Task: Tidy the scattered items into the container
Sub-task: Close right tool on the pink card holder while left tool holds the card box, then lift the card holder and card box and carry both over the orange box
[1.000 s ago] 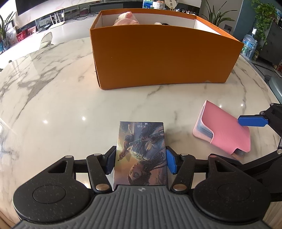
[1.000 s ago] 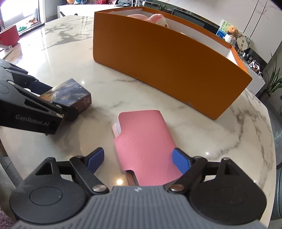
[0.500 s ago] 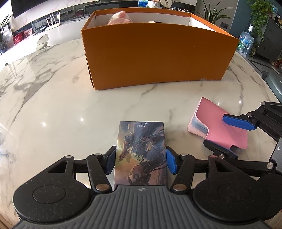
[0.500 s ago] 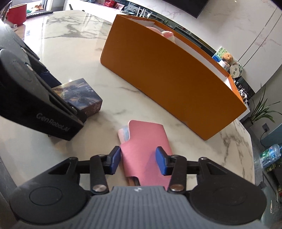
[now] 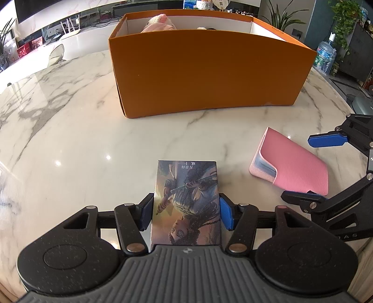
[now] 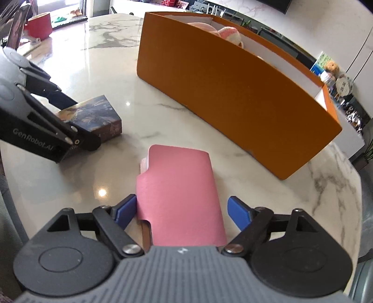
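The left gripper (image 5: 186, 214) is clamped on the card box (image 5: 186, 200) — both blue pads press its long sides, and the box lies flat on the marble table (image 5: 70, 130), not lifted as far as I can tell. To its right, the right gripper (image 6: 180, 211) straddles the pink wallet (image 6: 179, 191) with its fingers apart: the left pad sits at or just beside the wallet's edge, while the right pad stands clear of it with bare table showing between. The wallet also rests flat on the table, its card stack peeking out at the far left corner.

Farther back stands the orange bin (image 5: 209, 70), open at the top, well apart from both items. Something pink and plush (image 5: 160, 22) already pokes above its rim, so part of the tidying looks done. What else is inside is hidden.

By my reckoning two items are left — the box, gripped and ready to carry, and the wallet, not yet gripped. Nothing else loose shows on the near table.
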Tool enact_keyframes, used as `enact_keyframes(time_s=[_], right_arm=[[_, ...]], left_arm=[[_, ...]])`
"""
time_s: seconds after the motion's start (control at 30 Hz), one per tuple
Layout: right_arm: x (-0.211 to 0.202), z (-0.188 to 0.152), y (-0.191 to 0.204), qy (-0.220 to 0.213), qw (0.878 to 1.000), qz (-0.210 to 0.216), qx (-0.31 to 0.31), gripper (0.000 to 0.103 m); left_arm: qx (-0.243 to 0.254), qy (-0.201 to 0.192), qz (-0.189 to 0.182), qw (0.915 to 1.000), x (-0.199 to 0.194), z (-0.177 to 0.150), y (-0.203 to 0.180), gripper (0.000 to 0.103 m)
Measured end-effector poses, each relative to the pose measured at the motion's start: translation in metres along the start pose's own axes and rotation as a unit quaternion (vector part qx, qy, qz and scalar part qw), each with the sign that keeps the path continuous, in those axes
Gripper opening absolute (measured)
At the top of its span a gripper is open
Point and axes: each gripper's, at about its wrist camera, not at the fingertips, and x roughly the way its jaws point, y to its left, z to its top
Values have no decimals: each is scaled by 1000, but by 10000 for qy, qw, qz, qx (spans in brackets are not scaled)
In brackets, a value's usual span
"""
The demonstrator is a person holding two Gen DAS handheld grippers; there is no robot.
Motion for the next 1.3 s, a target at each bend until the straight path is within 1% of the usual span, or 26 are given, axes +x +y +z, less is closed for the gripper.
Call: enact_keyframes(time_s=[0.17, 0.27, 0.33, 0.43, 0.47, 0.6, 0.77, 0.9, 1.07, 1.17, 1.3], right_arm=[[9, -2, -22, 54, 9975, 574, 400, 90], [13, -4, -28, 42, 9954, 766, 582, 90], [13, -5, -26, -26, 9952, 772, 603, 91], [11, -6, -21, -93, 9953, 710, 656, 88], [11, -7, -20, -125, 9951, 682, 712, 85], [9, -7, -12, -174, 9948, 510, 868, 84], [4, -9, 0, -288, 9928, 244, 1135, 82], [-4, -11, 2, -392, 9881, 164, 1476, 82], [-19, -4, 1, -610, 9832, 51, 1719, 82], [-30, 3, -2, -718, 9808, -39, 1813, 82], [-51, 14, -12, -889, 9736, -143, 2097, 82]], left_arm=[[30, -2, 26, 10000, 1, 0, -1, 66], [46, -5, 39, 10000, 1, 1, -2, 66], [47, -10, 38, 10000, 2, 1, -2, 66], [53, -24, 15, 10000, 2, 1, -3, 66], [52, -30, -1, 10000, 2, 1, -3, 66], [27, -44, -76, 10000, 1, 1, -3, 66], [17, -119, -59, 9999, -4, 1, -3, 66], [14, -213, -52, 9998, -10, 2, -3, 66], [28, -337, -91, 9994, -23, 7, -4, 66], [32, -416, -111, 9991, -33, 14, -6, 66], [-33, -552, -198, 9983, -49, 29, -6, 66]])
